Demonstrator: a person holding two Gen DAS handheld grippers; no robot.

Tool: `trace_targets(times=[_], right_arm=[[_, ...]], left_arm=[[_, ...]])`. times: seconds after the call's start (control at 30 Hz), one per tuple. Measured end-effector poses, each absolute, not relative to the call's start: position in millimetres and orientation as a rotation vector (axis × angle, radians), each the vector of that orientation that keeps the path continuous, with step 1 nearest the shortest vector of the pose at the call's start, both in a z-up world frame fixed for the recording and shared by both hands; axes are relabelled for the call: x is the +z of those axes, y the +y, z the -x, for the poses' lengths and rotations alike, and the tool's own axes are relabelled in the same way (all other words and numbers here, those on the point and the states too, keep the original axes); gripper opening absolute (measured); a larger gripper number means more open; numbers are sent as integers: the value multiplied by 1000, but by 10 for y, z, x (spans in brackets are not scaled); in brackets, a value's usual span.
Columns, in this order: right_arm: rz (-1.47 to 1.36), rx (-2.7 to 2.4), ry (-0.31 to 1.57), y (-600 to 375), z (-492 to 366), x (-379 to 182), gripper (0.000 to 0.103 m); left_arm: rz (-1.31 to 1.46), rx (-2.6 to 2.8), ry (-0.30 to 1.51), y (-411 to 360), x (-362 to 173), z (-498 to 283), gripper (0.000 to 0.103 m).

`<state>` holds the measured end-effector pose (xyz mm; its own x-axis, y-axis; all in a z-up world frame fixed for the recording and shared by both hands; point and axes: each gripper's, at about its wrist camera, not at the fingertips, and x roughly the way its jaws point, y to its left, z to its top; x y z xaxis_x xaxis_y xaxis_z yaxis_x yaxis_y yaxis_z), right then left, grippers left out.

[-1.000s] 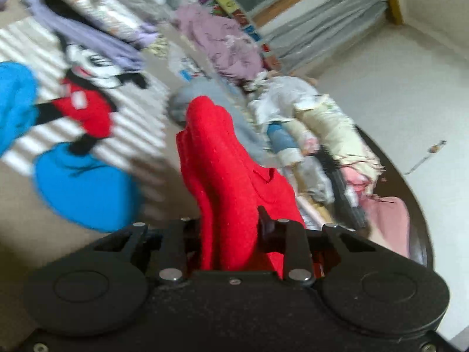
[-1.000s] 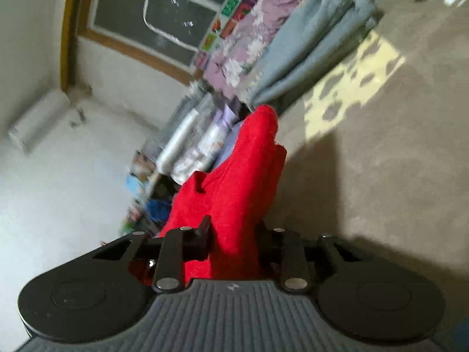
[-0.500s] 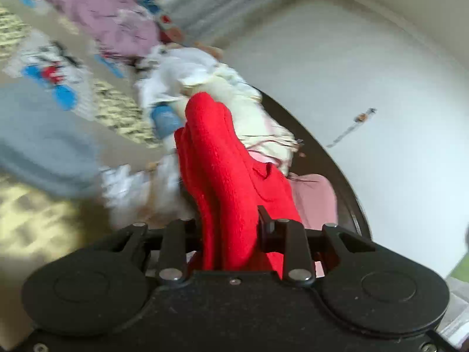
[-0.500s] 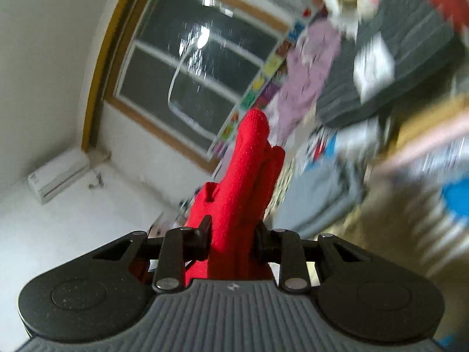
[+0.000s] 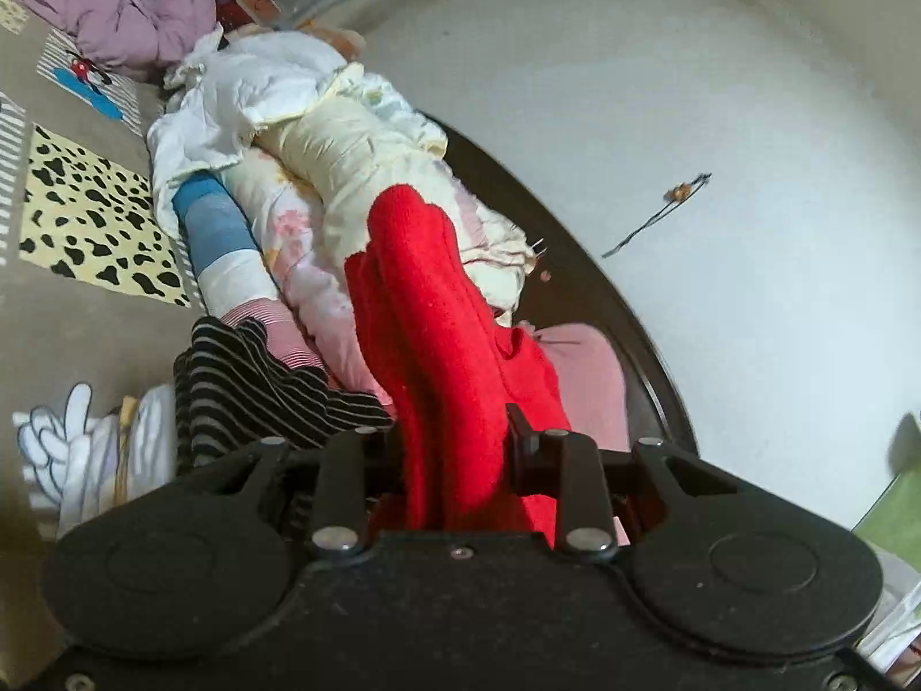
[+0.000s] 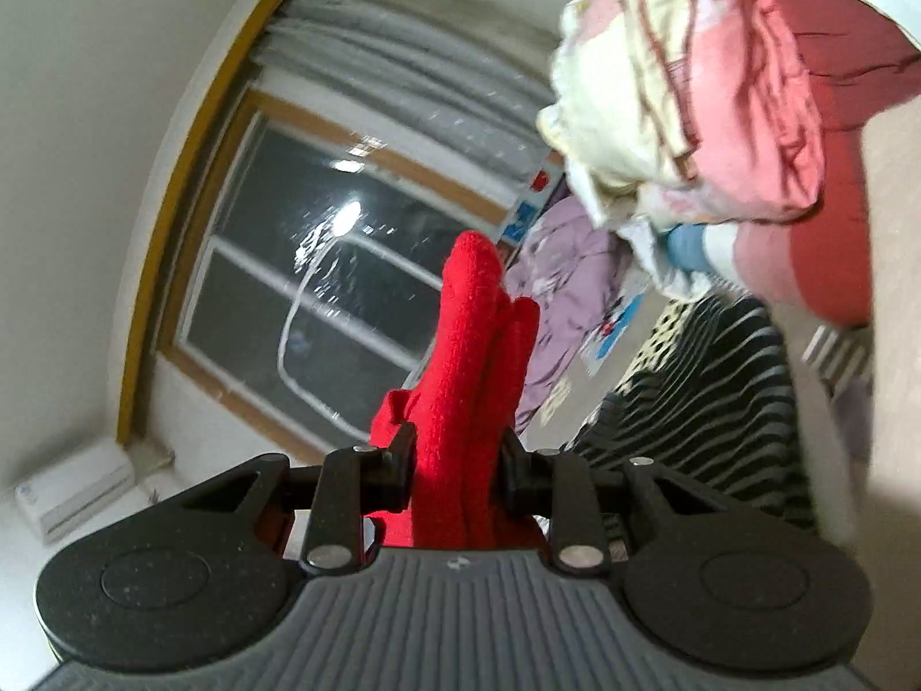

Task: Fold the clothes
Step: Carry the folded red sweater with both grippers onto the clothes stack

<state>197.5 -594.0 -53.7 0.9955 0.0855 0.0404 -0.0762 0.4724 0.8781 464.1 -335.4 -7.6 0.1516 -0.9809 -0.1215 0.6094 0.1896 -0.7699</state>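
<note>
A red knit garment (image 5: 432, 334) is bunched between the jaws of my left gripper (image 5: 455, 449), which is shut on it; the cloth stands up past the fingers. The same red garment (image 6: 466, 357) is pinched by my right gripper (image 6: 457, 460), also shut on it, with a fold sticking up in front of the window (image 6: 322, 299). Both grippers are lifted off the bed, pointing roughly level. The rest of the garment hangs out of sight below both cameras.
A heap of unfolded clothes (image 5: 322, 161) lies along the bed's dark curved edge (image 5: 610, 288), with a black-and-white striped piece (image 5: 253, 386) close by. A purple garment (image 5: 126, 0) lies farther off. In the right wrist view, piled clothes (image 6: 719, 86) and the striped piece (image 6: 719, 403) fill the right side.
Both grippers have risen and swung round with the red garment still pinched. The left view went from the cartoon bedsheet to the clothes heap and floor; the right view from the bed to the window.
</note>
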Motion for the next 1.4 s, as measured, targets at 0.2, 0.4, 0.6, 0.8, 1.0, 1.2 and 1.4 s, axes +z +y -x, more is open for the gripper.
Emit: trace_targets(times=[0.2, 0.4, 0.6, 0.8, 1.0, 1.2, 1.4], right_arm=[[-1079, -11, 40, -6111, -2164, -793, 30], [-886, -254, 177, -5977, -2248, -798, 36], [-404, -295, 34, -5441, -2108, -442, 37], [-214, -270, 244, -5192, -2569, -716, 41], [-220, -300, 237, -5220, -2533, -869, 50], [-321, -296, 193, -5202, -2081, -655, 67], [-482, -317, 215, -5148, -1611, -518, 92]], left_arm=[[583, -1223, 777, -3566, -294, -4790, 28], [282, -1041, 585, -3460, -207, -4497, 50], [199, -1074, 345, -3357, -137, -4149, 50], [-157, -1029, 294, -3716, -520, -3860, 51], [-112, -1020, 266, -3466, -294, -3659, 60], [-65, -1001, 346, -3253, -151, -3465, 76], [-35, -916, 423, -3076, 17, -3308, 95]])
